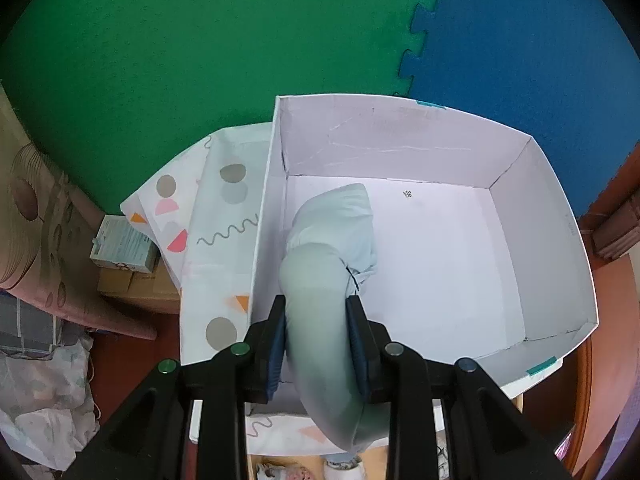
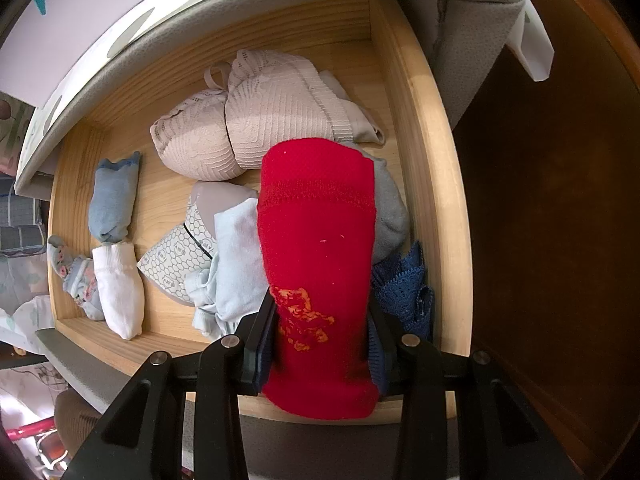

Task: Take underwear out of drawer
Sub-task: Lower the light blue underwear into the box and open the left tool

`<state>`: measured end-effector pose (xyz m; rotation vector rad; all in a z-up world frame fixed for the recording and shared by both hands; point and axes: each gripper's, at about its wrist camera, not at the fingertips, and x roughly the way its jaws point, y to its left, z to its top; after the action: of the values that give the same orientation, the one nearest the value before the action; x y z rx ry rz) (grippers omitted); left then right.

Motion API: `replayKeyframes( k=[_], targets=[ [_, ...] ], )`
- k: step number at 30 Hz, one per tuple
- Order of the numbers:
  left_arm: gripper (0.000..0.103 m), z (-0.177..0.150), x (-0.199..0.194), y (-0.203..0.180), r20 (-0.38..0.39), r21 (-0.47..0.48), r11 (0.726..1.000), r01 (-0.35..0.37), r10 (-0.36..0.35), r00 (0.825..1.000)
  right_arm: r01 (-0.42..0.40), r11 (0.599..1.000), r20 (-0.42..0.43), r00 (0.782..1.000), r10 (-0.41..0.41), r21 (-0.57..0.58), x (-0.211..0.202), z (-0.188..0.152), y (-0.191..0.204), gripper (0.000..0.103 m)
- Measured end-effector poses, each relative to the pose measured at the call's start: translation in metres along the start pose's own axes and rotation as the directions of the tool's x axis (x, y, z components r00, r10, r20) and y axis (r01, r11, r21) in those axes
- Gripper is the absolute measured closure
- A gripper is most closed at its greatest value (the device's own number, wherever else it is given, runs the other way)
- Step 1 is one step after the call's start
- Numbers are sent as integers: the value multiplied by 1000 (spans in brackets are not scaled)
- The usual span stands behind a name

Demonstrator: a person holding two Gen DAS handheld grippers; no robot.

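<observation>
Carefully now: the left claw (image 1: 316, 340) pinches a pale blue-green rolled garment (image 1: 326, 264) whose far end already rests on the floor of the white box (image 1: 540, 264), so the sound move, I judge, is to set it flat before spreading the fingers. Meanwhile the right claw (image 2: 320, 344) is pressed onto a red rolled piece (image 2: 316, 248) with an orange motif, held over the wooden drawer (image 2: 436, 184). It looks soft and thick; a beige lace bra (image 2: 256, 128), socks and blue lace lie in the drawer below it.

You got pale mint roll (image 1: 320, 320), white box (image 1: 540, 240); red roll (image 2: 320, 240) with orange print, navy lace (image 2: 404, 288), light wood drawer (image 2: 432, 160).
</observation>
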<state>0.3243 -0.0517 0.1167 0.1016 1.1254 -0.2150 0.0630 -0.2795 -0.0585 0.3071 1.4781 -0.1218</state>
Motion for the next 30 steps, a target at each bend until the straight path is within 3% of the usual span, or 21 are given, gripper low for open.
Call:
replayKeyframes(
  k=[15, 20, 30],
  targets=[
    [61, 2, 3, 0, -26, -63, 998, 23, -25, 999, -2, 1000, -1, 1000, 2, -3, 0, 0, -1, 67],
    [61, 2, -14, 3, 10, -78, 995, 60, -60, 998, 2, 1000, -1, 1000, -2, -5, 0, 0, -1, 67],
    [61, -24, -67, 26, 70, -88, 995, 47, -41, 997, 11, 1000, -4, 1000, -11, -3, 0, 2, 1, 67]
  ],
)
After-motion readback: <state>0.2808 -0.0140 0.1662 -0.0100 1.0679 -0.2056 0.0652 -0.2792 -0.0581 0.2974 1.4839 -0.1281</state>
